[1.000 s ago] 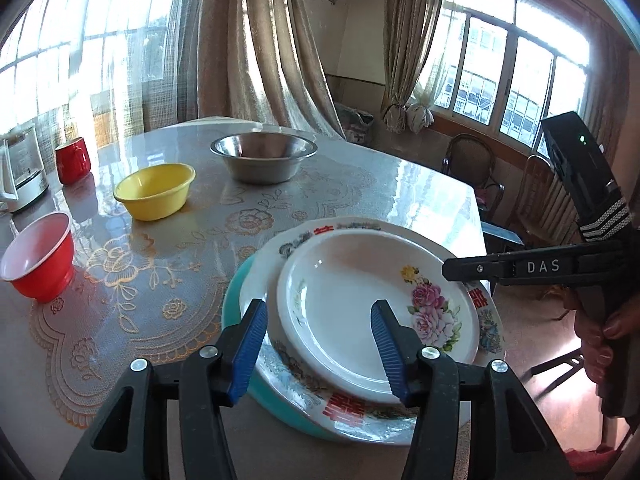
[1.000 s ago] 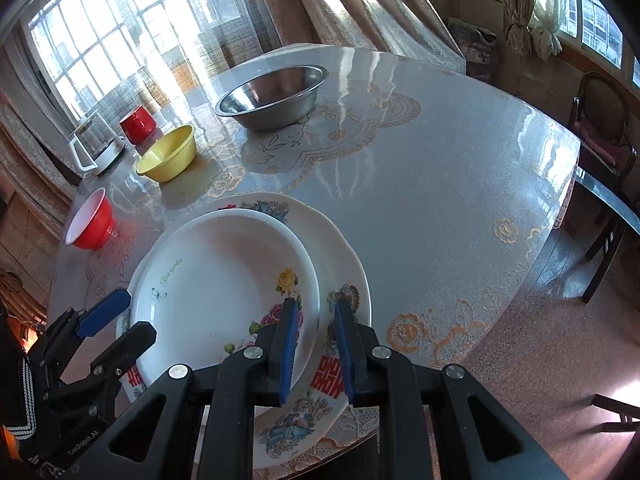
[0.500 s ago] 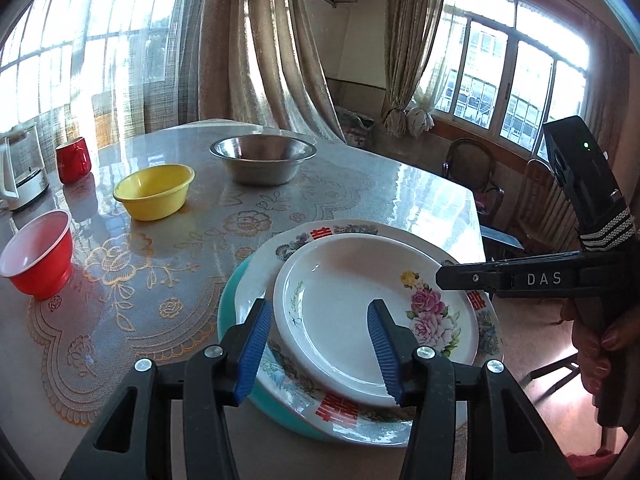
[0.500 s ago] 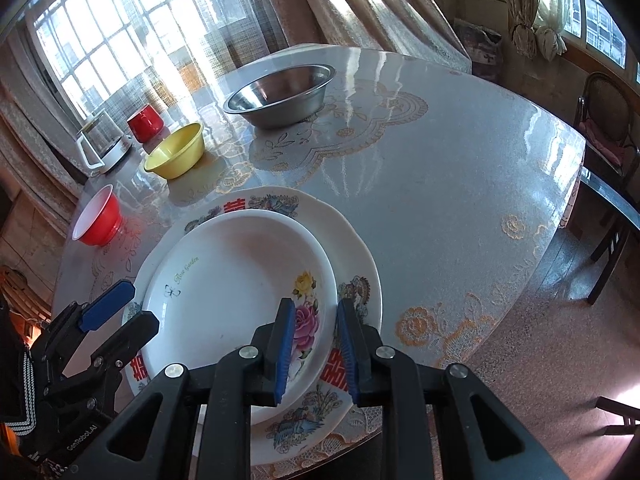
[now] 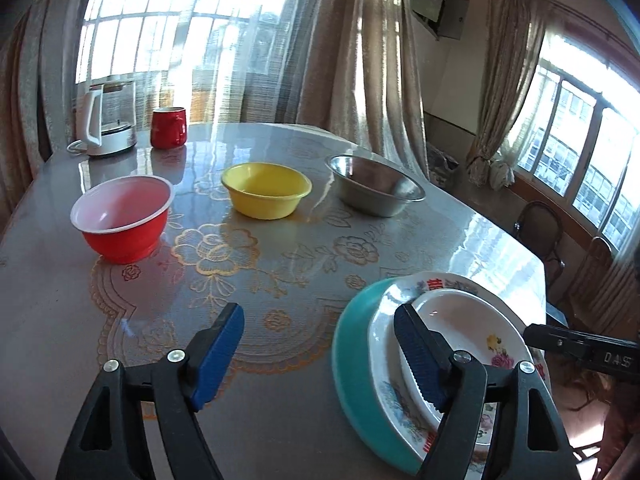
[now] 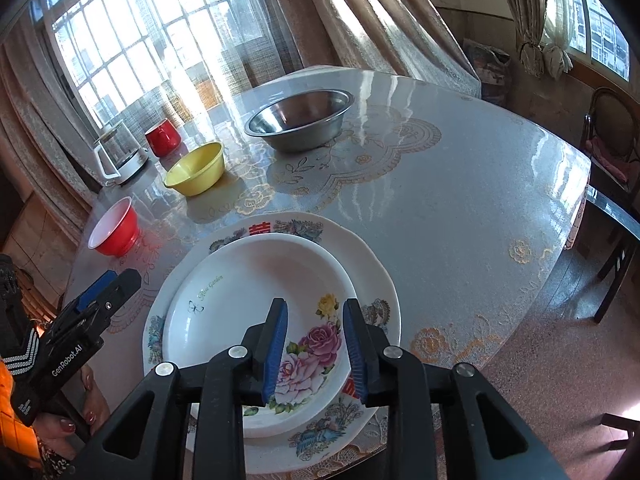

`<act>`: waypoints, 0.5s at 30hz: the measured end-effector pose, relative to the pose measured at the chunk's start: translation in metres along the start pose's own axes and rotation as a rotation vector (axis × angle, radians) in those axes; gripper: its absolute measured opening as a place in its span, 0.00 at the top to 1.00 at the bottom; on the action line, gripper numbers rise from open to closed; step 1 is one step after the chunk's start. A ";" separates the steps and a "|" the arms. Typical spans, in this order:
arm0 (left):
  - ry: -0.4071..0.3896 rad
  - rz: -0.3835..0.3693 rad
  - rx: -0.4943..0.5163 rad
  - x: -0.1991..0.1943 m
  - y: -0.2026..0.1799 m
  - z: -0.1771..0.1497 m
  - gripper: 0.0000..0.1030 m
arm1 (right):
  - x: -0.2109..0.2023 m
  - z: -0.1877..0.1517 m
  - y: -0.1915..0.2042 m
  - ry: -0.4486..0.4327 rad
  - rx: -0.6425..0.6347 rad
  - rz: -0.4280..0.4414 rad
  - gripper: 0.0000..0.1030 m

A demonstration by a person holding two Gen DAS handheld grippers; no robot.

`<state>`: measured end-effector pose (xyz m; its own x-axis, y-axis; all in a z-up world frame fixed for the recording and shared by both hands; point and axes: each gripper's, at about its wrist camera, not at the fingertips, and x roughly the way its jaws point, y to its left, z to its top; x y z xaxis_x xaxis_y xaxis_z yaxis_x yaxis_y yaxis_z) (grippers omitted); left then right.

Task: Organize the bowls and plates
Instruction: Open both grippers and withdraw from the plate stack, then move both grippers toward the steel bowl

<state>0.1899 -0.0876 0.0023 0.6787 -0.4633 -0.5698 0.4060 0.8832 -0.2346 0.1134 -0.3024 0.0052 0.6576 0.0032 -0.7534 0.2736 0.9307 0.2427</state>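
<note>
A white rose-patterned plate [image 6: 248, 300] lies on a larger patterned plate [image 6: 372, 272], which sits on a teal plate [image 5: 352, 356]. My right gripper [image 6: 314, 312] is open, its blue pads astride the rose plate's near rim without gripping it. My left gripper [image 5: 320, 336] is open and empty over the table, left of the stack [image 5: 460, 320]; it shows at the left of the right wrist view [image 6: 108, 284]. A red bowl [image 5: 122, 218], a yellow bowl [image 5: 266, 194] and a steel bowl [image 5: 374, 190] stand apart farther back.
A red mug [image 5: 168, 127] and a glass kettle [image 5: 106, 120] stand at the table's far left corner. The table [image 6: 460, 184] has a gold-patterned cover. Chairs [image 6: 608, 136] stand beyond its right edge. Curtains and windows lie behind.
My right gripper has opened and let go of the rose plate, which now rests on the stack. My left gripper has swung left, away from the plates, toward the bowls.
</note>
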 end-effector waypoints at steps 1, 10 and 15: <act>0.005 0.020 -0.015 0.002 0.004 0.000 0.24 | 0.000 0.000 -0.001 0.000 0.007 0.000 0.72; 0.000 0.072 -0.080 0.009 0.019 -0.004 0.15 | 0.003 0.003 -0.011 -0.016 0.058 -0.010 0.66; 0.026 0.057 -0.073 0.015 0.019 -0.007 0.14 | 0.008 0.012 -0.023 -0.019 0.091 -0.017 0.63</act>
<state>0.2038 -0.0770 -0.0165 0.6829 -0.4109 -0.6040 0.3207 0.9115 -0.2575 0.1207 -0.3279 0.0005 0.6655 -0.0198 -0.7461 0.3468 0.8934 0.2856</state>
